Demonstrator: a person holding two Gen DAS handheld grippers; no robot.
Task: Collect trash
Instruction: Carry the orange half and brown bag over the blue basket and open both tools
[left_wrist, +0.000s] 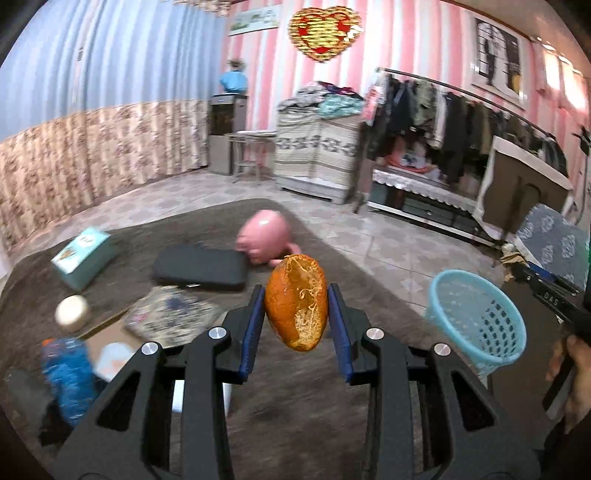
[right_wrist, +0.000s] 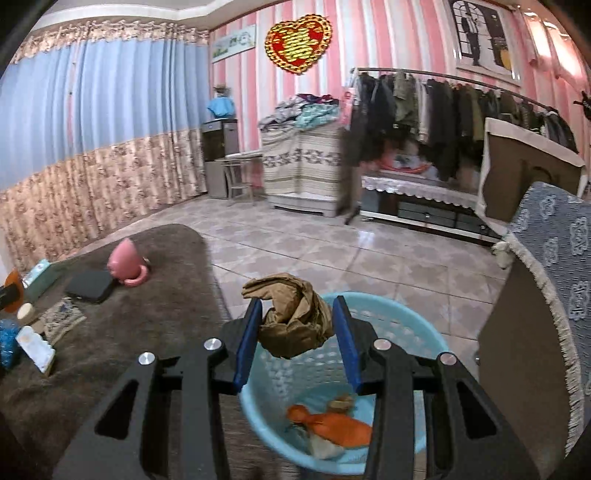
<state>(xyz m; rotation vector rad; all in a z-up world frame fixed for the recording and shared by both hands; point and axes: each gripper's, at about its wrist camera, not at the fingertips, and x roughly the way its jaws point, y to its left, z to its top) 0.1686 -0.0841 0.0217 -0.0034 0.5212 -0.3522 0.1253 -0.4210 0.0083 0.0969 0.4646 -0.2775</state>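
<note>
My left gripper (left_wrist: 296, 301) is shut on an orange fruit peel (left_wrist: 296, 301), held up over the brown rug (left_wrist: 280, 387). To its right stands a light blue perforated waste basket (left_wrist: 476, 317). In the right wrist view my right gripper (right_wrist: 296, 325) is shut on a crumpled brown paper wad (right_wrist: 293, 317), which hangs just above the same basket (right_wrist: 417, 332). Inside the basket lie orange peel pieces (right_wrist: 332, 424) and a pale scrap. The right gripper's black body (left_wrist: 550, 295) and a hand (left_wrist: 576, 373) show at the right edge of the left wrist view.
On the rug lie a pink piggy bank (left_wrist: 264, 240), a black case (left_wrist: 201, 267), a teal box (left_wrist: 83, 256), a patterned pouch (left_wrist: 173, 314), a cream round lid (left_wrist: 72, 312) and a blue bottle (left_wrist: 68, 373). A cloth-covered cabinet (right_wrist: 554, 280) stands right of the basket.
</note>
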